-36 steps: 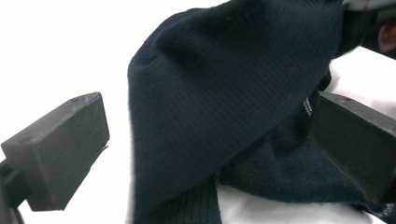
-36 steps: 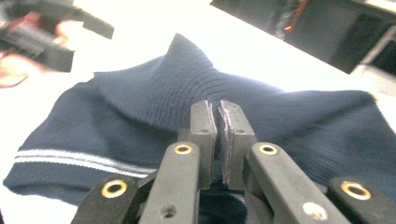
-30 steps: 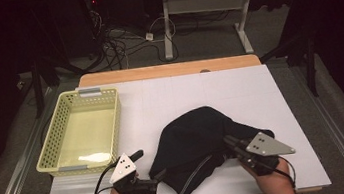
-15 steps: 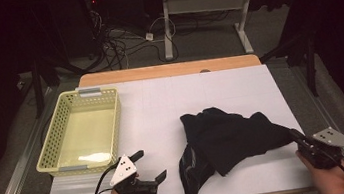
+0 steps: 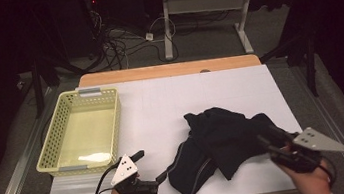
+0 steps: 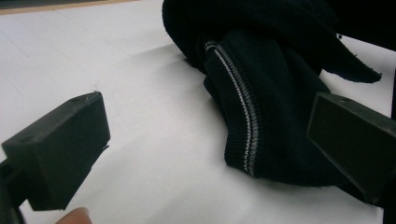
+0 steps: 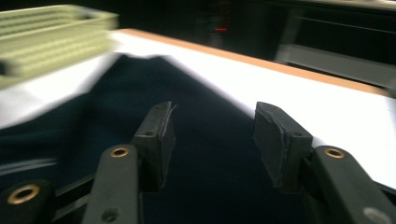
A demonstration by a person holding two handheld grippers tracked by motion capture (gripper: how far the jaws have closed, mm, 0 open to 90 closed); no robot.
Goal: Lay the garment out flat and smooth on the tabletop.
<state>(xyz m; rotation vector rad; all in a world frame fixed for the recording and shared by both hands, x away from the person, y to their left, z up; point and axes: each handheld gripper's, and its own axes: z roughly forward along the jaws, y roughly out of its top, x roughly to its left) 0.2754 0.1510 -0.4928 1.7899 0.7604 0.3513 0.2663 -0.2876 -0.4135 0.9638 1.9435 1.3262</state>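
The black garment (image 5: 222,146) lies crumpled on the white worktop (image 5: 171,107), to the right of the yellow basket (image 5: 81,131). Your left hand-held gripper (image 5: 144,171) rests just beside the garment's near-left hem, jaws spread wide. Your right hand-held gripper (image 5: 269,139) has just been opening at the garment's right edge, jaws apart above the cloth and pinching nothing.

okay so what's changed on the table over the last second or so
The right gripper dragged the black garment out toward the table's right side, spreading the bunched heap, then came back over its right edge. Its jaws have just been opening, with cloth under them but not pinched. The left gripper and the yellow basket stayed put.
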